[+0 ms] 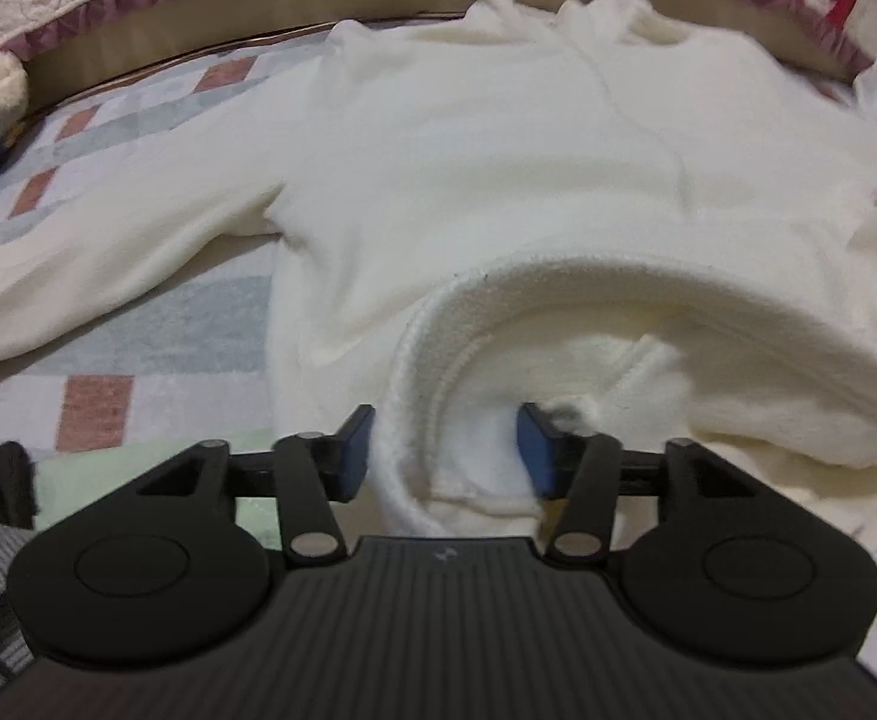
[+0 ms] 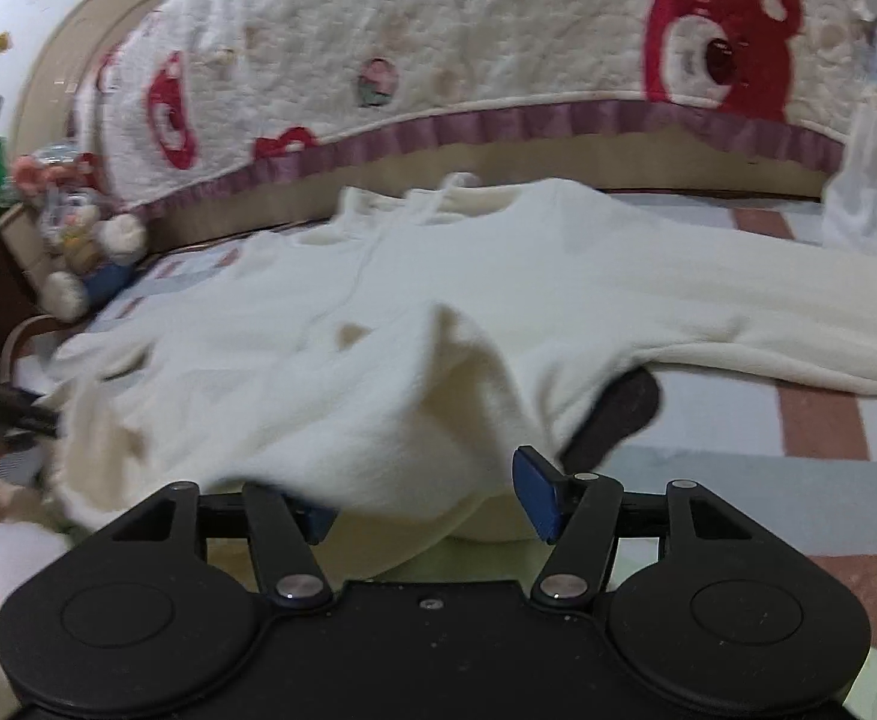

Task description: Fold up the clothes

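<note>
A cream fleece top lies spread on the bed, one sleeve stretched out to the left. Its bottom hem is turned back in a thick roll. My left gripper stands open over that hem, with a fold of fleece lying loose between the blue pads. In the right wrist view the top lies with its other sleeve stretched out to the right. My right gripper is open. A raised flap of fleece drapes over its left finger and fills the gap.
The bedsheet is checked in grey, white and pink. A quilt with red bears hangs over the tan headboard behind. A plush toy sits at the far left corner. A dark rounded object shows under the top's edge.
</note>
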The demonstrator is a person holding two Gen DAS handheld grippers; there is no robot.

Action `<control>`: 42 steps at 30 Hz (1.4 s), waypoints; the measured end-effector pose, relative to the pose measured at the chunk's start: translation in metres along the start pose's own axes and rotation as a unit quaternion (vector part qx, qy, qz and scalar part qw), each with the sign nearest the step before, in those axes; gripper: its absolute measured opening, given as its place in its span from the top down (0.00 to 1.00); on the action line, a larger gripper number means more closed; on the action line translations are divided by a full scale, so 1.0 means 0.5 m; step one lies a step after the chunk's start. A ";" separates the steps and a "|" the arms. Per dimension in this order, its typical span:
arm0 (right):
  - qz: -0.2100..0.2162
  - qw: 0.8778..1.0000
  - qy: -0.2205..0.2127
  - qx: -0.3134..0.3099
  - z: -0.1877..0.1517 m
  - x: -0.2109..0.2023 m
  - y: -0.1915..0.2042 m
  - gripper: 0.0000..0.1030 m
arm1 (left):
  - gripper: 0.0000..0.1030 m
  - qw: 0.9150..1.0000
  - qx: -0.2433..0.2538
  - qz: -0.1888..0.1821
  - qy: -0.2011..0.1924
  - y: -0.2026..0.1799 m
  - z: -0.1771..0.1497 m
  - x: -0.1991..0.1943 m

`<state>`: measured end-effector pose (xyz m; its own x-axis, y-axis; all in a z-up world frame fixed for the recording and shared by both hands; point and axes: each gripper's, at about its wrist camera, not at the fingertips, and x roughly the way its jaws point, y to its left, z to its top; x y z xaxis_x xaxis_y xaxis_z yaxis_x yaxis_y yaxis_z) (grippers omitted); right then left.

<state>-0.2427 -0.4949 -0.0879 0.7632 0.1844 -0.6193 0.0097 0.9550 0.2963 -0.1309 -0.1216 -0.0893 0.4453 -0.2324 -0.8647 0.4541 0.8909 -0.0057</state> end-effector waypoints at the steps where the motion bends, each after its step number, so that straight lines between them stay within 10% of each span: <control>1: -0.003 1.000 -0.002 0.000 0.000 0.009 -0.003 0.46 | 0.54 1.000 0.002 0.000 0.001 0.000 -0.001 0.001; 2: 0.000 1.000 -0.002 0.000 0.007 0.014 -0.005 0.61 | 0.58 1.000 0.003 -0.001 0.003 0.000 -0.002 0.003; 3: 0.005 1.000 -0.001 0.000 0.015 0.019 -0.007 0.89 | 0.88 1.000 0.006 -0.015 -0.001 0.002 -0.002 -0.003; 15: 0.091 0.993 -0.024 0.070 0.142 -0.384 0.068 0.92 | 0.96 0.994 0.004 -0.077 -0.077 0.163 0.014 -0.420; 24: 0.023 0.976 0.124 0.178 -0.103 -0.329 0.023 0.93 | 0.95 0.996 -0.001 -0.086 0.036 0.160 -0.114 -0.334; 29: 0.065 0.978 0.059 0.187 -0.053 -0.381 0.022 0.95 | 0.92 0.995 -0.013 -0.091 0.036 0.161 -0.105 -0.324; 37: -0.069 0.963 0.255 0.062 -0.100 -0.285 0.049 0.78 | 0.89 0.993 -0.037 -0.101 0.045 0.146 -0.113 -0.294; 42: 0.032 0.978 0.205 0.024 -0.002 -0.340 0.097 0.66 | 0.70 0.993 -0.028 -0.102 0.050 0.143 -0.120 -0.305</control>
<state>-0.3723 -0.4795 0.0311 0.4397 0.3301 -0.8353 0.0091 0.9283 0.3716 -0.2127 0.0012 0.0122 0.2684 -0.3728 -0.8883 0.4817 0.8505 -0.2114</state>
